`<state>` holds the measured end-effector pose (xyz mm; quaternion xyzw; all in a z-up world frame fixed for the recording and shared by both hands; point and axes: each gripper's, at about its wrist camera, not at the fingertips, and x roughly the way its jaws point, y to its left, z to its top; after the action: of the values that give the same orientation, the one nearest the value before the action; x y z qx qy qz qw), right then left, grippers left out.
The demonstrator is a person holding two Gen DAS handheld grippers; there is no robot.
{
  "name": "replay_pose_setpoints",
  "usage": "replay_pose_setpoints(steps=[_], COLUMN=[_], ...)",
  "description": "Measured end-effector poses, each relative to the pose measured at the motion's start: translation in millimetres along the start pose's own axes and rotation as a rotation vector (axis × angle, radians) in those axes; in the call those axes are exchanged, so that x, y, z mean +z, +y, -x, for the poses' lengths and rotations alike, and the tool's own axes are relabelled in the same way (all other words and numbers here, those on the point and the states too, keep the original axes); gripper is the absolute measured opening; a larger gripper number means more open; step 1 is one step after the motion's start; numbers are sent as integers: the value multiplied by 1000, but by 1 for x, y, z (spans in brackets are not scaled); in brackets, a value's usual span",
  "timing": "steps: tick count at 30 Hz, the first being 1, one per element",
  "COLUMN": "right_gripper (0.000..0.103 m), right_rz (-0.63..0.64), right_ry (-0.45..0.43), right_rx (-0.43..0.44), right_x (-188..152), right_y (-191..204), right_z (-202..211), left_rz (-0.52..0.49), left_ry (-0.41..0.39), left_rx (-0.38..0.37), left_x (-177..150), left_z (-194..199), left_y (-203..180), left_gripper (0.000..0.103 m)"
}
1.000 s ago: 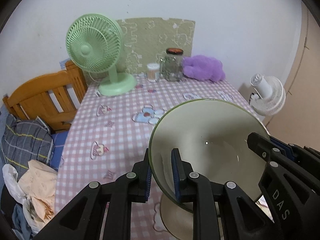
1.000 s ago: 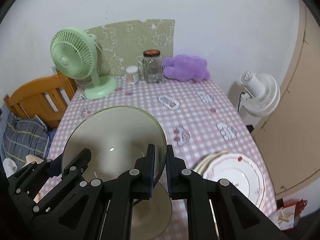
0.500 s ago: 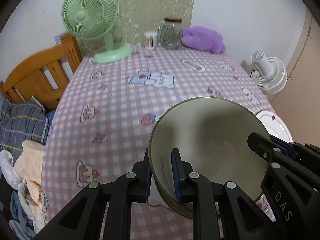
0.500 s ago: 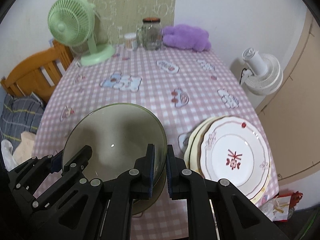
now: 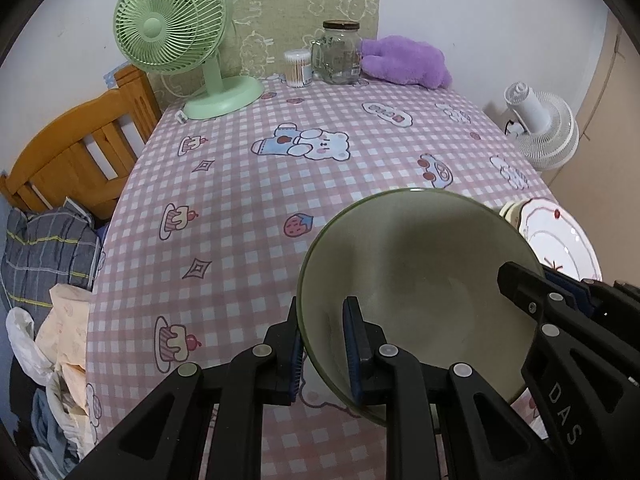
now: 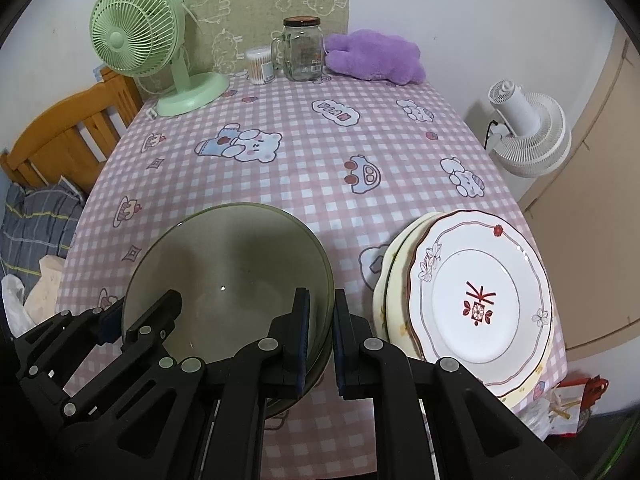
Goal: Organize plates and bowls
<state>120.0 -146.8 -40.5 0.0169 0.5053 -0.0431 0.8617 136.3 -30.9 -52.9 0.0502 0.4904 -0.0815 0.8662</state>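
An olive-green bowl (image 5: 420, 272) (image 6: 224, 264) sits low over the pink checked table (image 5: 240, 208), held from both sides. My left gripper (image 5: 322, 344) is shut on its left rim, one pad inside and one outside. On the opposite rim my right gripper (image 6: 320, 336) is shut the same way. Each gripper also shows in the other's view: the right gripper (image 5: 560, 304) and the left gripper (image 6: 120, 316). A second olive bowl (image 6: 280, 406) peeks out right beneath the held one. A stack of plates (image 6: 480, 292) (image 5: 560, 240), the top one white with a red motif, lies just to the right.
At the table's far end stand a green fan (image 5: 172, 32), a glass jar (image 5: 340, 52), a cotton-swab tub (image 5: 298, 68) and a purple plush (image 5: 404, 62). A white fan (image 6: 524, 128) stands off the right edge. A wooden chair (image 5: 76, 148) and clothes (image 5: 44, 248) are on the left.
Both grippers have come down with the bowl and tipped further towards the table. The bowl now sits close onto the lower bowl. The plates have come fully into view.
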Motion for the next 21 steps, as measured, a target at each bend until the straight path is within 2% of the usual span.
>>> replay_pose_setpoints(steps=[2, 8, 13, 15, 17, 18, 20, 21], right_gripper=[13, 13, 14, 14, 14, 14, 14, 21], right_rz=[10, 28, 13, 2, -13, -26, -45, -50], right_ry=[6, 14, 24, 30, 43, 49, 53, 54], right_rx=[-17, -69, -78, -75, -57, -39, -16, -15], right_x=[-2, -5, -3, -3, -1, 1, 3, 5], right_y=[2, 7, 6, 5, 3, -1, -5, -5], right_z=[0, -2, -5, -5, -7, -7, -7, -6], left_rz=[-7, -30, -21, -9, 7, 14, 36, 49], left_ry=[15, -11, -12, -8, -8, -8, 0, 15], left_rx=[-2, 23, 10, -9, -17, -22, -40, -56], left_x=[-1, -7, -5, -4, -1, -1, 2, 3], left_z=[-3, -2, -3, -3, -2, -2, -3, -6], left_y=[-1, -5, -2, 1, 5, 7, 13, 17], left_gripper=[16, 16, 17, 21, 34, 35, 46, 48])
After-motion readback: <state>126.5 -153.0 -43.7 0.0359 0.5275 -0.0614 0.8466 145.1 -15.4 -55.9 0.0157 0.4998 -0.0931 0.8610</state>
